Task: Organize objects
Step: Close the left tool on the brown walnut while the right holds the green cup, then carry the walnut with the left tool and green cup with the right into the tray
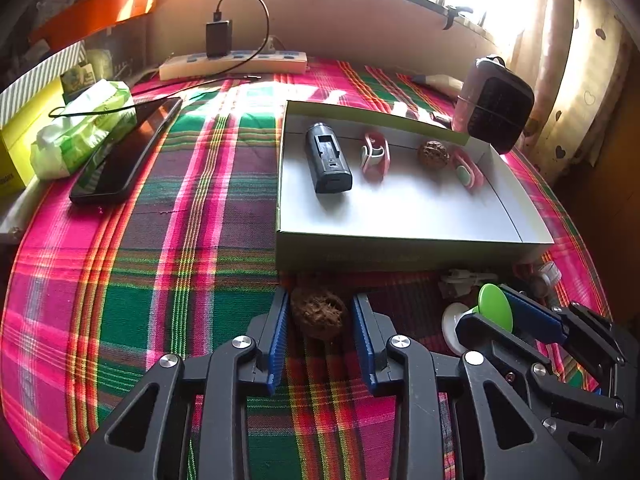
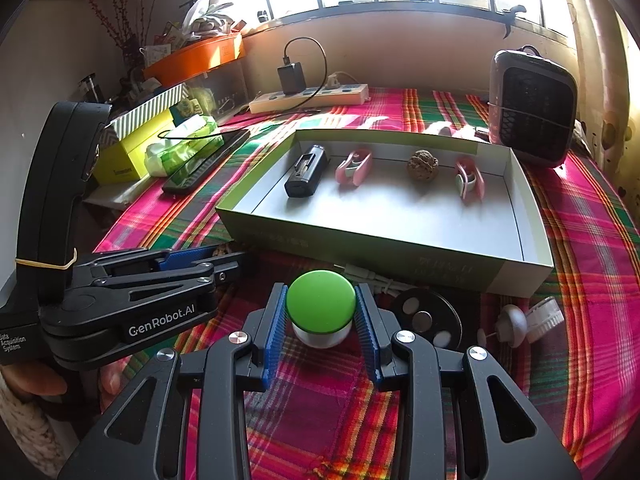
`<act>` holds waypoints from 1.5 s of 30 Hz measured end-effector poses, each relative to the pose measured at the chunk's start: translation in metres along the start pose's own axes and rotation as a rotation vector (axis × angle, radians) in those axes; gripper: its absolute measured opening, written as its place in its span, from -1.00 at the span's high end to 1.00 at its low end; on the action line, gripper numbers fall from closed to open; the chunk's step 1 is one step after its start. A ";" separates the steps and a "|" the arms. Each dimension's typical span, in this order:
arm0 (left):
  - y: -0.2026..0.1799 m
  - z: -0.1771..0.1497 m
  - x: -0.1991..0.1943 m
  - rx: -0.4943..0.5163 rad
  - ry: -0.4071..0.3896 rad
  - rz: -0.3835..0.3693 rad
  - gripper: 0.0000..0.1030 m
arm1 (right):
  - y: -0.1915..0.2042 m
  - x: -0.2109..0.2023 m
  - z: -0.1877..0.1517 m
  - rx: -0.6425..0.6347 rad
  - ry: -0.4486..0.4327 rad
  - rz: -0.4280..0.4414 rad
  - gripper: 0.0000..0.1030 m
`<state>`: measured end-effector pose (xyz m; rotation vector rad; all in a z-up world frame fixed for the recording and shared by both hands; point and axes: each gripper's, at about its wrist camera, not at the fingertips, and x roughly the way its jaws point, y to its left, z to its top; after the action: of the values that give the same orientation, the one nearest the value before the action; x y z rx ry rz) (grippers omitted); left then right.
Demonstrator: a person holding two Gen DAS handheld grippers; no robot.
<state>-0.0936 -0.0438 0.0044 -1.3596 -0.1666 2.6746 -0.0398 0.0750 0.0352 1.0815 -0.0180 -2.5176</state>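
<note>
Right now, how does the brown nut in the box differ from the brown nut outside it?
The nut in the box sits alone at the back of the white box; the nut on the cloth lies in front of the box, between the left hand-held gripper's blue pads. The boxed nut looks rounder, the other longer. Both are brown and wrinkled.

The yellow box is cut by the left picture edge; the walnut hides behind the left gripper.
</note>
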 end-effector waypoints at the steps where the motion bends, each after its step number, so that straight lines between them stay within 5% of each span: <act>1: 0.000 0.000 0.000 -0.001 0.000 0.000 0.45 | 0.000 0.000 0.000 -0.001 0.001 0.000 0.32; 45: 0.000 0.000 -0.038 0.020 -0.089 -0.025 0.46 | 0.002 -0.020 0.019 -0.009 -0.043 0.019 0.32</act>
<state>-0.0713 -0.0499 0.0346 -1.2256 -0.1650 2.7099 -0.0400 0.0774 0.0625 1.0184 -0.0288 -2.5215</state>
